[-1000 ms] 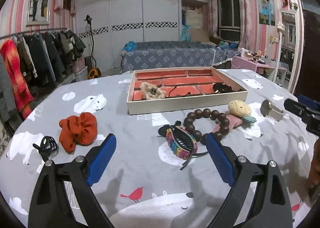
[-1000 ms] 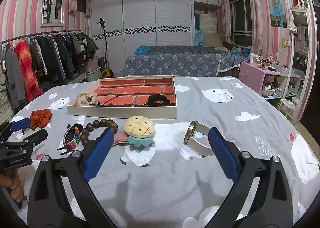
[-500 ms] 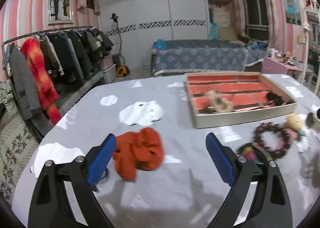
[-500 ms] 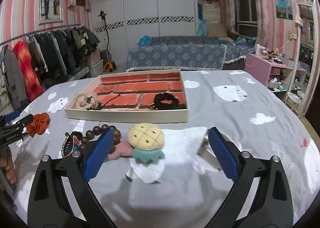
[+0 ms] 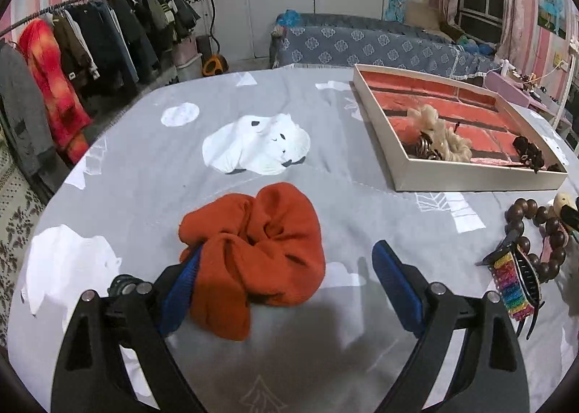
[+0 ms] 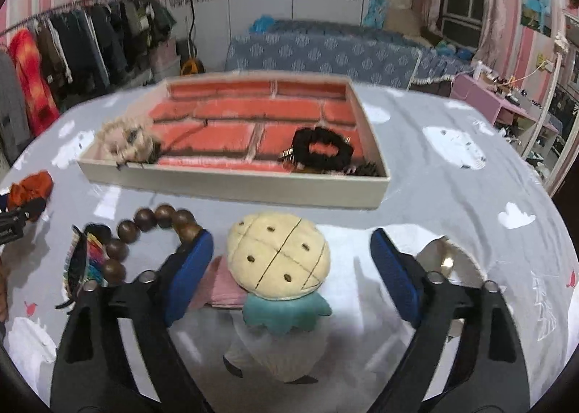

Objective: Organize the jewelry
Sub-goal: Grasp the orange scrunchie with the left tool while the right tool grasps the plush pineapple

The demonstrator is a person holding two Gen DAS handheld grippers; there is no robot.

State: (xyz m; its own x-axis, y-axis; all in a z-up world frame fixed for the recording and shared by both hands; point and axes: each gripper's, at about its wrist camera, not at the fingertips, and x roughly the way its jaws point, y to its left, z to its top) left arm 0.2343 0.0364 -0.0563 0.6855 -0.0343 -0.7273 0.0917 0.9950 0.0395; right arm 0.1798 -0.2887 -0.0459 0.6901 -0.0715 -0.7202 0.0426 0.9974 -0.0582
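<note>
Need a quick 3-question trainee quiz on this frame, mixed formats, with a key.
1. True or false: the orange scrunchie lies inside the tray.
2. What sits between the right hand-held gripper fingers? A) wooden bead bracelet B) pineapple plush clip C) watch
3. Fill in: the black scrunchie lies in the ____.

Key: 1 false; 2 B; 3 tray
</note>
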